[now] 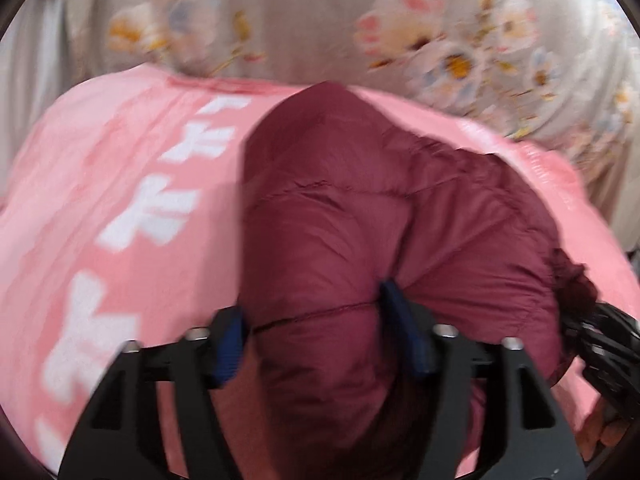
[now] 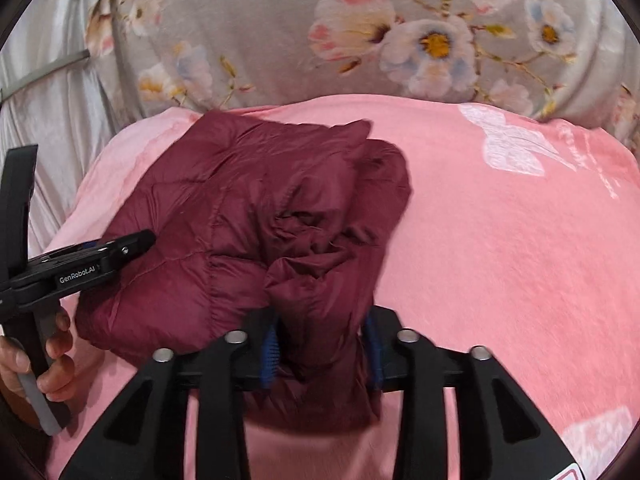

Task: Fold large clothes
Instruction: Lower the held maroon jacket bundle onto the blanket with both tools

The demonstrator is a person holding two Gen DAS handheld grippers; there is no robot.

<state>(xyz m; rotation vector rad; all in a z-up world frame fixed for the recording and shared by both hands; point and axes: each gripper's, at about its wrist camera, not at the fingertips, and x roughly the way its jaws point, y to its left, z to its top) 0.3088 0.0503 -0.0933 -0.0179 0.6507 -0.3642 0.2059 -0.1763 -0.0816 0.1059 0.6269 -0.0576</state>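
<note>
A maroon puffer jacket (image 1: 340, 200) lies bunched and partly folded on a pink blanket (image 1: 100, 200). In the left wrist view my left gripper (image 1: 318, 334) has its blue pads against both sides of a thick padded fold at the jacket's near edge. In the right wrist view the jacket (image 2: 248, 200) lies left of centre, and my right gripper (image 2: 322, 354) is shut on a crumpled bunch of its fabric at the near right corner. The left gripper's black frame (image 2: 80, 276) shows at the jacket's left side, held by a hand (image 2: 52, 360).
The pink blanket (image 2: 500, 240) carries white printed shapes and spreads wide to the right of the jacket. Behind it rises grey bedding with a flower print (image 2: 260, 20). Pale cloth hangs at the far left (image 2: 48, 100). The right gripper's black frame (image 1: 600, 336) edges in at the right.
</note>
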